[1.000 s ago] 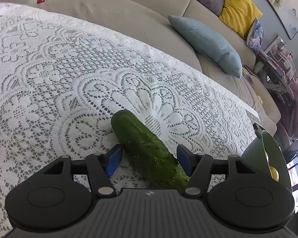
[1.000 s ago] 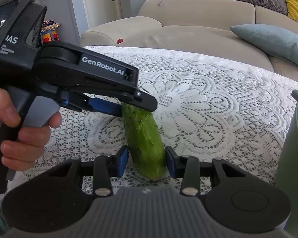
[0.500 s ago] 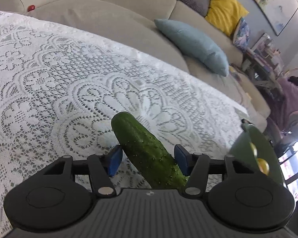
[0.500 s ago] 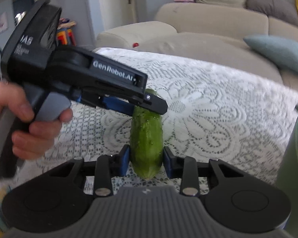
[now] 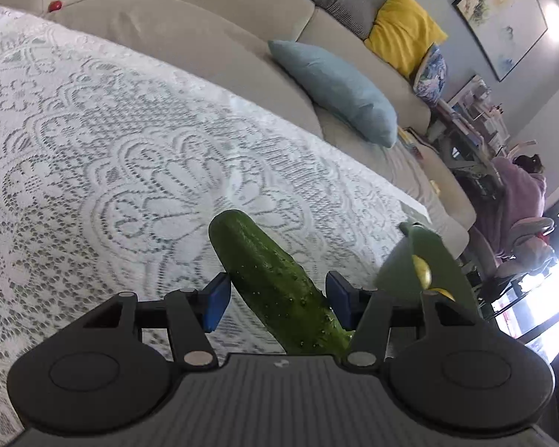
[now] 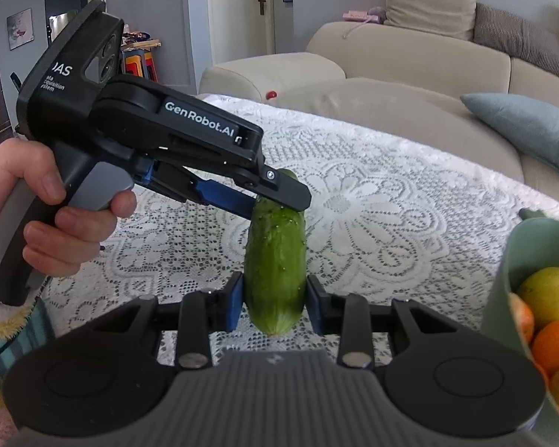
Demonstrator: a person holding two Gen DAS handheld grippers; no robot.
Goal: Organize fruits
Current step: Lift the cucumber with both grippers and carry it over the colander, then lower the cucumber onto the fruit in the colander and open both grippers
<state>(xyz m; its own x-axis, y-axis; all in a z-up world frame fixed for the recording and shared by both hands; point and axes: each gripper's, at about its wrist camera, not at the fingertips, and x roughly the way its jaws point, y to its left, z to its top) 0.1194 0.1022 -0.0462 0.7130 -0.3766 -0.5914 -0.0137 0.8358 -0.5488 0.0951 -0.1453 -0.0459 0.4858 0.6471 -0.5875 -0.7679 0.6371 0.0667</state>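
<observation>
A green cucumber hangs in the air above the lace tablecloth, carried by both grippers. In the right wrist view, my right gripper is shut on its near end, both blue pads pressed to its sides. My left gripper, held in a person's hand, clamps the far end from the left. In the left wrist view the cucumber runs slantwise between the left gripper's pads. A pale green bowl at the right holds a yellow fruit and oranges.
A beige sofa runs behind the table, with a blue cushion and a yellow one. A small red object lies on the sofa. A person in lilac sits far off at the right.
The cucumber lay on the cloth; now both grippers have lifted it clear. The right jaws closed onto it and the left jaws narrowed. The bowl shows more at the right.
</observation>
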